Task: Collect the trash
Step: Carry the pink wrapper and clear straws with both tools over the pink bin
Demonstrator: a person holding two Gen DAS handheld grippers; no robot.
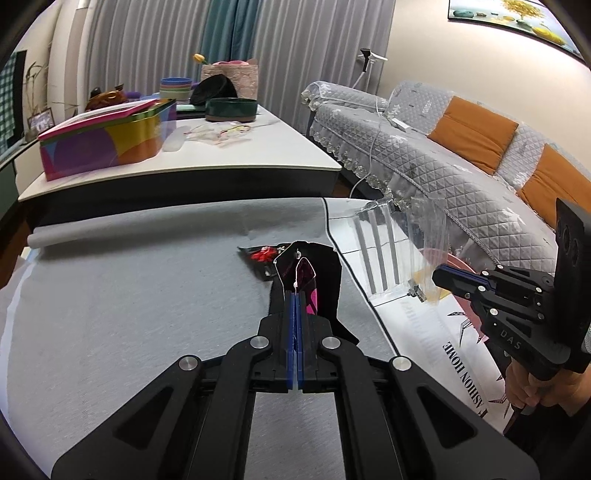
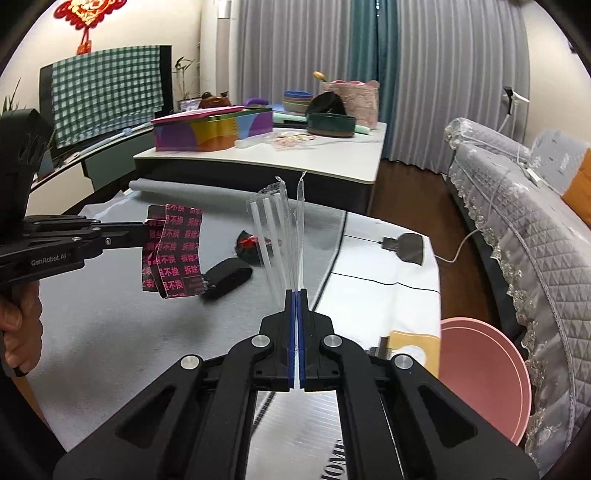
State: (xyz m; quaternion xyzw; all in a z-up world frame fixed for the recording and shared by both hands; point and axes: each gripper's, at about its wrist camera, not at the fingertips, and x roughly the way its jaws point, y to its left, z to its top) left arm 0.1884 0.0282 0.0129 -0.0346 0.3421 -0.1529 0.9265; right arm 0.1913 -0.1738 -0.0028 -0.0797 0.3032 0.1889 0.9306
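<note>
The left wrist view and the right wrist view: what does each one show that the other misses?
Only the left wrist view shows the framed picture on the wall. Only the right wrist view shows the checked cloth, the red hanging ornament and the black strap. Both show the left tool shut on the black-and-pink wrapper, the right tool shut on the clear plastic wrapper, and the pink bin.

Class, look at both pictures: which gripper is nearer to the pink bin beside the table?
Right. The right gripper, shut on a clear wrapper, is over the table edge just beside the pink bin; the left gripper, holding a black wrapper, is farther away.
</note>
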